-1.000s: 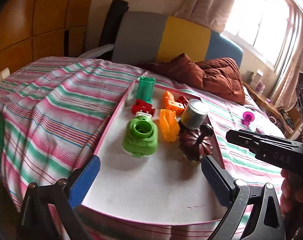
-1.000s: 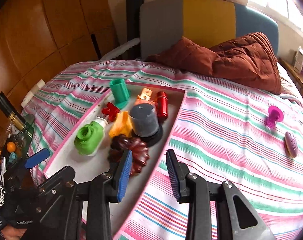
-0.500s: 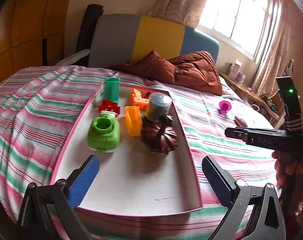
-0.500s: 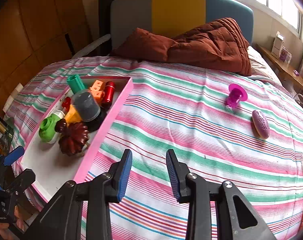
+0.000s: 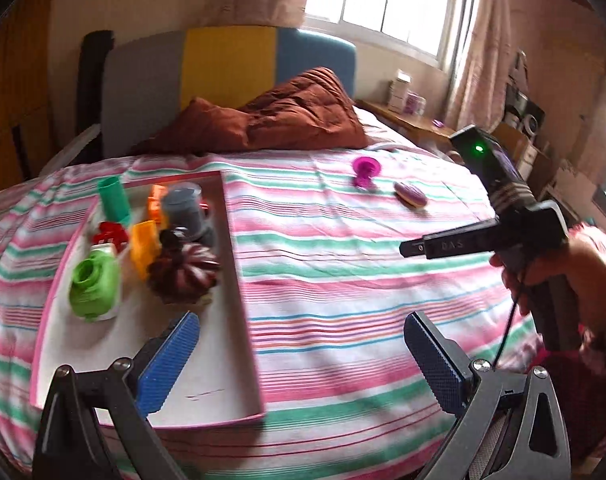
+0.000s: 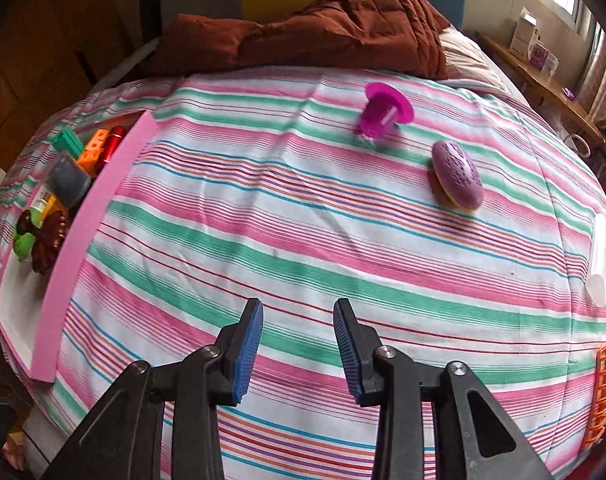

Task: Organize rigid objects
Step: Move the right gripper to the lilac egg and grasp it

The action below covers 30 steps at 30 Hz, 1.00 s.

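A pink-rimmed white tray (image 5: 239, 280) (image 6: 91, 216) lies on the striped bed at the left. It holds a green cap piece (image 5: 93, 288), a dark brown pumpkin (image 5: 185, 274), an orange block (image 5: 145, 246), a grey cup (image 5: 183, 208) and a teal cylinder (image 5: 113, 198). A magenta flanged piece (image 6: 383, 114) (image 5: 365, 170) and a purple oval (image 6: 457, 176) (image 5: 410, 194) lie loose on the bed to the right. My left gripper (image 5: 299, 360) is open and empty over the tray's near right corner. My right gripper (image 6: 297, 350) is open and empty above bare bedspread, well short of the loose pieces.
A white tube (image 6: 599, 260) and an orange ribbed object (image 6: 603, 392) lie at the bed's right edge. A brown quilt (image 6: 335, 36) is heaped at the headboard. A wooden side shelf (image 5: 415, 124) stands under the window.
Both grippers have swung to the right, away from the tray and toward the loose pieces on the bedspread. Their jaws have kept the same openings.
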Motion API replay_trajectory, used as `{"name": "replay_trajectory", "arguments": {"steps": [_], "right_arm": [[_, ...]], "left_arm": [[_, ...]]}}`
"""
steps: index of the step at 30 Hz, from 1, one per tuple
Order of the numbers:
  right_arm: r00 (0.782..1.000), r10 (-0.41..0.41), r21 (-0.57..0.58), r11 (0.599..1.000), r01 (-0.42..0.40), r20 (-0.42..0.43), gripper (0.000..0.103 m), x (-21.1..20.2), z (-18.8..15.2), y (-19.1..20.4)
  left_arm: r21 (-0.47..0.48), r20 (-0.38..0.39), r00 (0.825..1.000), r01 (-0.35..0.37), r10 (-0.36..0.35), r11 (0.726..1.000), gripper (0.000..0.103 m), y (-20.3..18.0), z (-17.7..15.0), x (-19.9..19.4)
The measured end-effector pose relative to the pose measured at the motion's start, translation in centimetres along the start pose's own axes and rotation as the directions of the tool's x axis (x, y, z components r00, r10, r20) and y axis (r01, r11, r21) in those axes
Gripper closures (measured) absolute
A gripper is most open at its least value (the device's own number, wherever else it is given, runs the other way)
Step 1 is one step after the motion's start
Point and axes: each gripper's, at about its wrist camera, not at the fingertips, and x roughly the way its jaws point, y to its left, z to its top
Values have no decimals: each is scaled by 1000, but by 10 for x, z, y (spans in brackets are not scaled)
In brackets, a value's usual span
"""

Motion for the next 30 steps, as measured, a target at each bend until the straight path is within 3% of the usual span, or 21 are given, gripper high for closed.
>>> {"name": "replay_trajectory", "arguments": {"steps": [7,13,21,30], "right_arm": [[998,-67,145,987,69,-23,66,3,8,-82],[991,-101,249,966,75,92,59,-4,44,-128],[990,-113,243,966,91,78,59,36,91,-133],[984,-149,135,982,136,93,59,59,106,-117]], "left_arm": [[47,-38,998,57,-55,997,0,-35,4,15],[29,-63,995,81,-79,996,0,-45,12,25],[13,-93,994,51,-49,999,0,-38,10,32],[-18,-124,991,54,-55,998,0,-37,12,43]]}}
